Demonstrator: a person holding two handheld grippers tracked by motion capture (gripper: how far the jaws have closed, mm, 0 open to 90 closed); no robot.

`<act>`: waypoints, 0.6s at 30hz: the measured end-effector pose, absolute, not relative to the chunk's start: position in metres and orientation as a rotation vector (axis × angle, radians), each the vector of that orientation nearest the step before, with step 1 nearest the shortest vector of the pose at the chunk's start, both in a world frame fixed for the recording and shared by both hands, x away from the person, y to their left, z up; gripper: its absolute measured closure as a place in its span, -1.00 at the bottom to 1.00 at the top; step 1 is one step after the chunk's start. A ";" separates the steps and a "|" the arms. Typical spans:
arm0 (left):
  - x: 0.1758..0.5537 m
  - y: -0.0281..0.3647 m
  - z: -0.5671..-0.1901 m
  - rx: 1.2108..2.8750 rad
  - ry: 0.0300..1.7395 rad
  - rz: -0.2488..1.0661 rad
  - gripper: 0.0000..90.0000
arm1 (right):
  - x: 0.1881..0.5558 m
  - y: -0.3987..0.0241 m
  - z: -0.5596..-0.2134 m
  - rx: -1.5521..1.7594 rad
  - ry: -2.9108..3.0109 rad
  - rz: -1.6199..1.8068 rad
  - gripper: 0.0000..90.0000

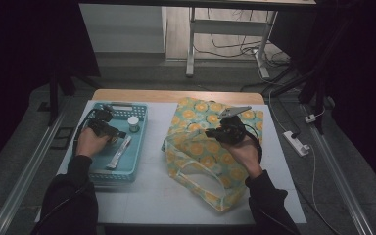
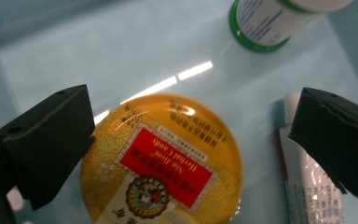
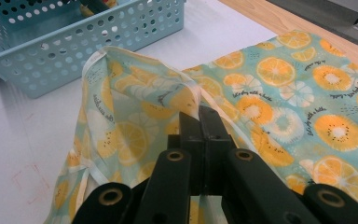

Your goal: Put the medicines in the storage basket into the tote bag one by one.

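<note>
The candy tin [image 2: 163, 161] is a round, glossy golden-yellow lid-up tin lying flat on the smooth floor of the pale blue plastic basket [image 1: 139, 149], whose walls are pierced with rows of round holes. Its red label panel reads "Nin Jiom Herbal Candy", seen upside down, with lines of small Chinese print and a round emblem beside it. The left gripper [image 2: 191, 144] hangs over it with its matte black fingers [image 2: 51, 140] spread wide, one on each side of the tin, neither clearly pressing it. Just beside the tin lies a white squeezed tube [image 2: 310, 186] with a red edge and unreadable print, and farther off stands a white bottle [image 2: 265, 21] with a green base and fine blue text. On the white tabletop [image 1: 152, 186], the fabric bag [image 3: 307, 93] is thin cloth printed with orange slices on teal. The right gripper [image 3: 200, 121] has its fingers pressed together, pinching the bag's hemmed rim and holding it raised.
</note>
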State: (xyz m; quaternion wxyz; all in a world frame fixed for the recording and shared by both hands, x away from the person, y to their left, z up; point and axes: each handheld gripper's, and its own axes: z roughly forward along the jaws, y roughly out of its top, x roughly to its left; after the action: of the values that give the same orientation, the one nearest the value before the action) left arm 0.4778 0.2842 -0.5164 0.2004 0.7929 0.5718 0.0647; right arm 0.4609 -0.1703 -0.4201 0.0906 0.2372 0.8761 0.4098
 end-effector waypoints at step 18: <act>0.466 0.282 -0.515 2.282 1.766 0.090 -0.55 | 0.461 -0.171 -0.419 0.705 2.603 1.227 1.00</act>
State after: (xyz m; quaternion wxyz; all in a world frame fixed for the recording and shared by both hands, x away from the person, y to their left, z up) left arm 0.4662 0.2822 -0.5153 0.1271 0.7841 0.6067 0.0311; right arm 0.4608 -0.1705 -0.4194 0.0896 0.2370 0.8750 0.4124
